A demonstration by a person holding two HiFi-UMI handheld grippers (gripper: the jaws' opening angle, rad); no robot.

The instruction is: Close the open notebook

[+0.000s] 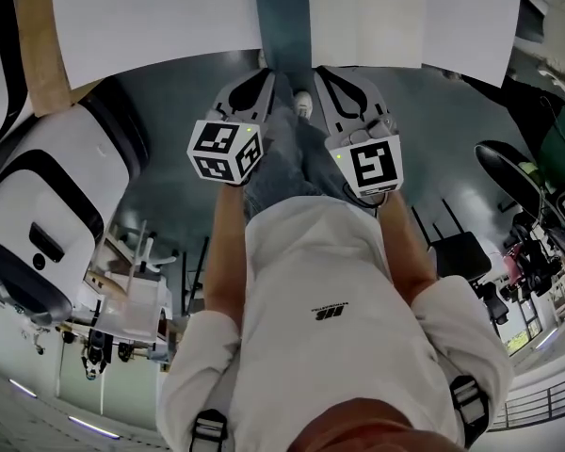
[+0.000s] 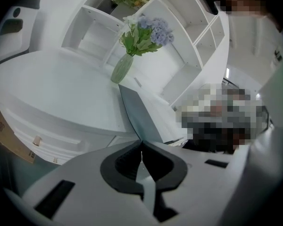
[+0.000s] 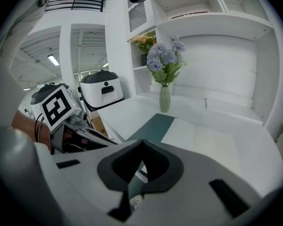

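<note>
White-paged open notebook (image 3: 200, 138), with a dark teal panel (image 3: 151, 126) alongside. Plain white tabletop (image 2: 56, 93) and white shelving (image 3: 217, 32). Slim pale green glass vase (image 3: 165, 99); lilac-blue flowers (image 3: 164, 55) with green leaves. Left gripper (image 2: 141, 144) and right gripper (image 3: 142, 141): light grey shells, black jaw linings. Marker cubes (image 1: 224, 151): black square patterns on white.

Lighting is bright, even and diffuse; shadows are soft. The white curved tabletop (image 2: 61, 93) left of the pale green glass vase (image 2: 121, 67) is near overexposure. Both gripper views show fisheye bending, dark corners and a blurred foreground below the vase.
</note>
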